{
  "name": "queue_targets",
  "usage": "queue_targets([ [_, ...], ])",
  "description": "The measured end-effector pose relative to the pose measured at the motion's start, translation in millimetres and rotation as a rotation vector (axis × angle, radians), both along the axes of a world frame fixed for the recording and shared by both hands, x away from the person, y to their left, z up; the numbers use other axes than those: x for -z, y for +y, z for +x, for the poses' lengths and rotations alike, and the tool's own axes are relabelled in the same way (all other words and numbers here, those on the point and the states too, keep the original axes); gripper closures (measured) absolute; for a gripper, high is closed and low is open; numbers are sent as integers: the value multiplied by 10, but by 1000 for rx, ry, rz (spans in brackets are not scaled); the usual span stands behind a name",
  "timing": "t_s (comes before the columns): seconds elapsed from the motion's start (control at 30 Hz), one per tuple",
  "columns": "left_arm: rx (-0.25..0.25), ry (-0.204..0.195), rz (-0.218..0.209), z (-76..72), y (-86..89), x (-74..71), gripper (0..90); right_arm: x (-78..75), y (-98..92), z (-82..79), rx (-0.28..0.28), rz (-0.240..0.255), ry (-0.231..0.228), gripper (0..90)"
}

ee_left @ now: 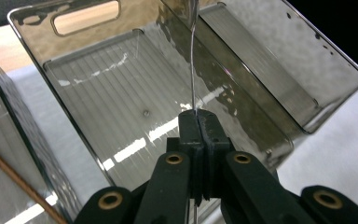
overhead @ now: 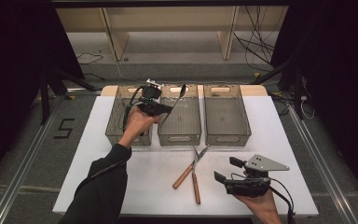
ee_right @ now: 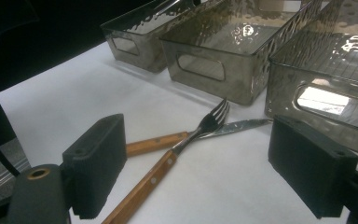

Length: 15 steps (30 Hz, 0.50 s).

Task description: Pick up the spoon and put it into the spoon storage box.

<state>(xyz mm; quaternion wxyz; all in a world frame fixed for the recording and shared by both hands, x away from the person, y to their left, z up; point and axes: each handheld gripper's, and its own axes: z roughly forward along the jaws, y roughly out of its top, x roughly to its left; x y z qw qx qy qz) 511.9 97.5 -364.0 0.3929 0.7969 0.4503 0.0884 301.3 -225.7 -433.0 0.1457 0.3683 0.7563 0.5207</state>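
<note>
My left gripper (overhead: 168,110) hangs over the middle smoky plastic bin (overhead: 179,138), shut on a thin metal utensil (overhead: 181,91) that I see edge-on. In the left gripper view its jaws (ee_left: 199,116) pinch that slim strip (ee_left: 193,60) above the bin's ribbed floor (ee_left: 121,93). My right gripper (overhead: 224,170) rests low near the table's front right edge, open with nothing between its pads (ee_right: 95,163). A wooden-handled fork (ee_right: 168,161) and knife (ee_right: 158,143) lie crossed on the white table (ee_right: 74,102), just ahead of the right gripper (ee_right: 205,158). From above, the fork (overhead: 196,186) and knife (overhead: 183,176) lie in front of the bins.
Three bins stand side by side at the table's far edge: left (overhead: 116,135), middle, and right (overhead: 227,138). A brown stick-like thing (ee_left: 18,182) shows through the neighbouring bin's wall. Cables trail on the floor (overhead: 256,51) beyond the table.
</note>
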Motion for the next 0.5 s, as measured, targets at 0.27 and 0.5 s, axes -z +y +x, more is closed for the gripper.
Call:
queue_targets([
  [0.27, -16, 6, 20, 159, -112, 107, 893, 8, 8, -8, -7, -3, 3, 199],
  [0.5, -26, 15, 22, 239, -142, 176, 892, 11, -1, -11, -10, -3, 3, 199],
])
